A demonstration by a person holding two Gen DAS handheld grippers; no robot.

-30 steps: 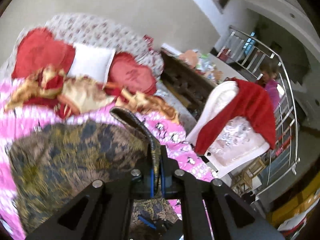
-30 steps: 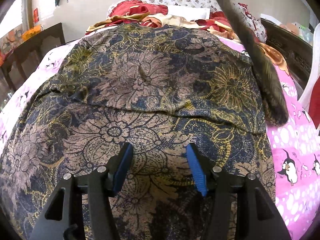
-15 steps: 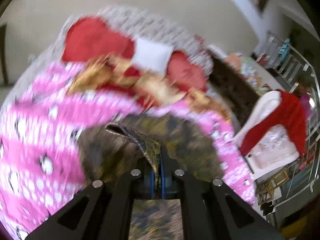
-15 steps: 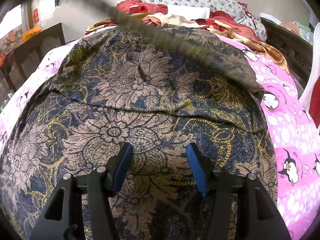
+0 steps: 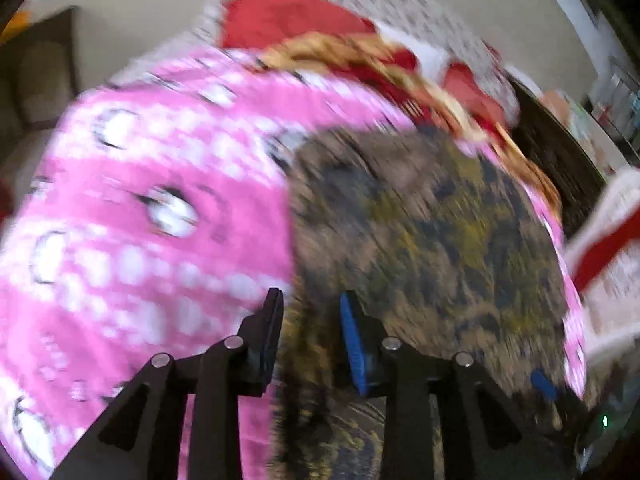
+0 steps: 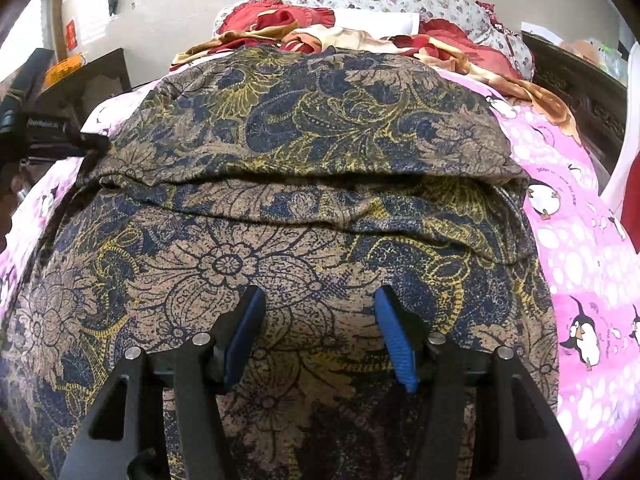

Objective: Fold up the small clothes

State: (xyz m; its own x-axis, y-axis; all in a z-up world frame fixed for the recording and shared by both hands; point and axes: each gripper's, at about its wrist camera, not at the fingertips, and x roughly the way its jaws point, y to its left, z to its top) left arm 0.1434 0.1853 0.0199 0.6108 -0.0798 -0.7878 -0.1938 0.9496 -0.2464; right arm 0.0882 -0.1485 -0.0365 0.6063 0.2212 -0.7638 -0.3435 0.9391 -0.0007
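Right wrist view, sharp: the navy-and-tan floral-print garment is lying spread on the pink penguin-print bedsheet, its far part doubled over toward the near part, the fold edge running left to right. The right gripper is hovering above it, fingers spread wide, gripping nothing. Left wrist view, motion-blurred: the left gripper is showing its fingers parted and empty at the garment's left edge, where cloth meets sheet. Red cushions are sitting at the far end.

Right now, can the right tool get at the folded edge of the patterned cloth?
Probably yes: the right tool is open and low over the patterned cloth, with nothing between it and the folded edge just ahead.
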